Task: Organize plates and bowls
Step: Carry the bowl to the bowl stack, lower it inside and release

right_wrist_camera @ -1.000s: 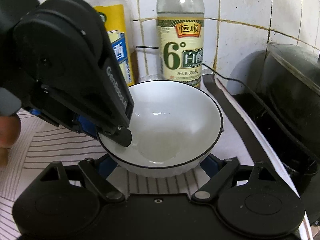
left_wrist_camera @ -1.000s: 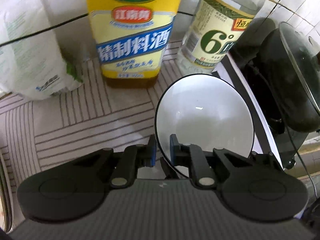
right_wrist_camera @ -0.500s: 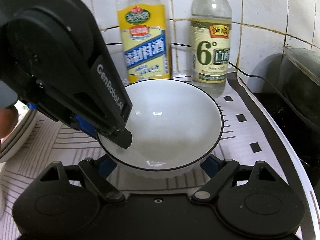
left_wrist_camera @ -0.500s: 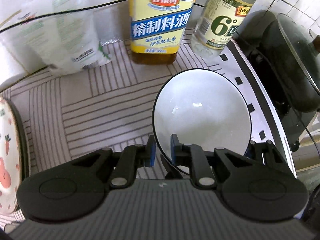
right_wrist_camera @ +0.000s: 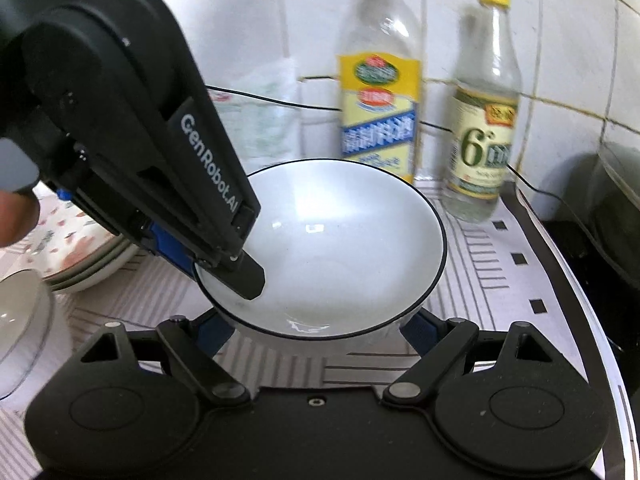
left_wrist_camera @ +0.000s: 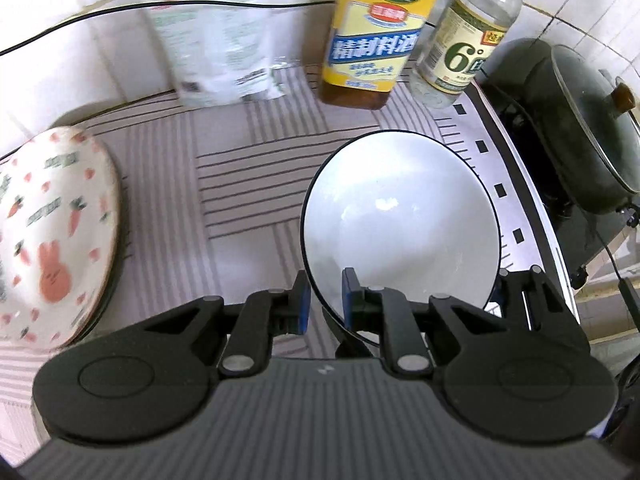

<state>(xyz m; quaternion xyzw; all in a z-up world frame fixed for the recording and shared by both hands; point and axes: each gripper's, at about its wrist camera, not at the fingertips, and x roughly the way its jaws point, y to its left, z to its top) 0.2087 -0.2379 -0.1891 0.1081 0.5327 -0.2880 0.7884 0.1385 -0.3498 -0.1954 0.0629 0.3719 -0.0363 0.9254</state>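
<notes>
A white bowl with a thin dark rim (left_wrist_camera: pixel 400 216) (right_wrist_camera: pixel 340 240) hangs above the striped mat (left_wrist_camera: pixel 240 180), held from two sides. My left gripper (left_wrist_camera: pixel 324 304) is shut on its near-left rim, one finger inside and one outside; the right wrist view shows that gripper (right_wrist_camera: pixel 244 276) coming in from the upper left. My right gripper (right_wrist_camera: pixel 314 332) stands wide, its blue pads pressed against the bowl's outer wall on either side. A stack of plates with carrot and rabbit prints (left_wrist_camera: pixel 52 240) (right_wrist_camera: pixel 76 256) lies to the left on the mat.
Against the tiled wall stand a yellow-labelled bottle (left_wrist_camera: pixel 372 40), a clear vinegar bottle (left_wrist_camera: pixel 460 52) and a plastic bag (left_wrist_camera: pixel 216 40). A dark pot with a glass lid (left_wrist_camera: pixel 580 120) sits on the stove at right. Another pale bowl (right_wrist_camera: pixel 20 320) sits at far left.
Both grippers have carried the bowl up and back from the bottles, toward the left. The printed plates have come into view on the left.
</notes>
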